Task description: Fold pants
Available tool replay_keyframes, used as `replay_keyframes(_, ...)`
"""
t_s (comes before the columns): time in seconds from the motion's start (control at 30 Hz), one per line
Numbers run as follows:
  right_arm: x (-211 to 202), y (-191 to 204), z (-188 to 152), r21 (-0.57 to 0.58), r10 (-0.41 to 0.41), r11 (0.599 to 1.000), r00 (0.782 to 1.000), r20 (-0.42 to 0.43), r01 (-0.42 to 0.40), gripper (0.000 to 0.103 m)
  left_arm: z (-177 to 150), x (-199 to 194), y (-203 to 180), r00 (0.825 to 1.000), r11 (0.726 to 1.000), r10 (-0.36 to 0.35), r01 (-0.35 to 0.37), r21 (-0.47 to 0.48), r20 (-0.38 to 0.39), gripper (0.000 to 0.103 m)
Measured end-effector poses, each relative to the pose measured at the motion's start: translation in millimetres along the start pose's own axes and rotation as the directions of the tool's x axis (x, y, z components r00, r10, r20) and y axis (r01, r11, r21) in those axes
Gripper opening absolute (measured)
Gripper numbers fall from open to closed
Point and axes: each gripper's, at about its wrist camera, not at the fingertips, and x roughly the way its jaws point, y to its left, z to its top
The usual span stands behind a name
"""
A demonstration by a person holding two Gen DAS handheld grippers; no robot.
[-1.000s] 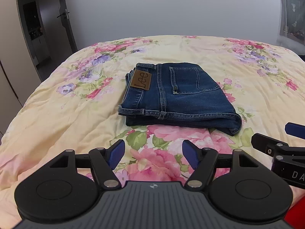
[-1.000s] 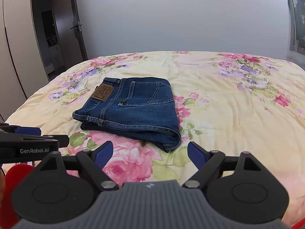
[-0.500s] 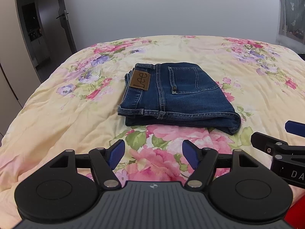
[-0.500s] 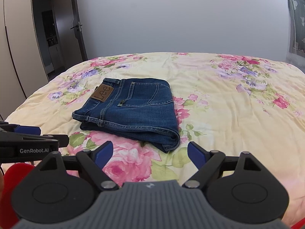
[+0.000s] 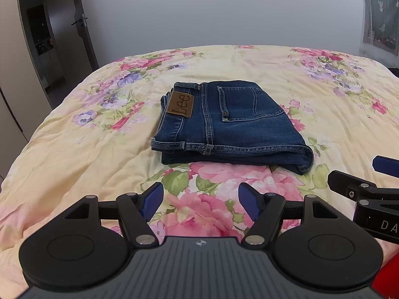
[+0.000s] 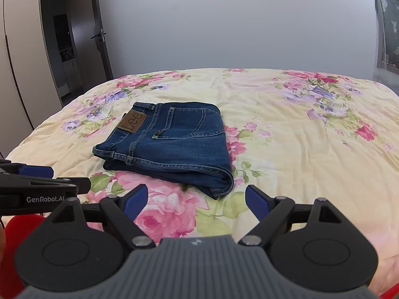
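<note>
Left view: the left gripper [image 5: 200, 200] is wide open and empty. Folded jeans [image 5: 230, 124] lie on the bed [image 5: 74, 149] at 12 o'clock, apart from it.

Right view: the right gripper [image 6: 197, 203] is wide open and empty; the jeans [image 6: 169, 147] lie at 11 o'clock.

There is one pair of folded jeans [image 5: 229, 122] with one leather Lee patch [image 5: 181, 104], on one floral bedspread [image 5: 74, 154]. Two grippers are visible, left [image 5: 200, 198] and right [image 6: 197, 200]; one door [image 6: 99, 32] stands at ten o'clock.
</note>
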Motion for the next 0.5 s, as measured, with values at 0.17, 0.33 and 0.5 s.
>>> replay_keyframes(0.17,-1.3,-1.5,-0.7,0.005,-0.002,1.000,1.000,0.002,0.002,0.081,-0.1,0.0,-1.3,1.000,1.000,-0.003,0.003,0.003,0.002,0.081)
replay_keyframes(0.33,-1.8,-1.9,-0.4,0.004,-0.002,1.000,1.000,0.003,0.002,0.081,-0.4,0.5,-3.4,1.000,1.000,-0.004,0.004,0.012,0.002,0.081)
replay_keyframes(0.5,-2.7,-2.4,0.1,0.004,-0.002,1.000,1.000,0.001,0.002,0.081,-0.5,0.3,-3.1,1.000,1.000,-0.005,0.005,0.013,0.003,0.081)
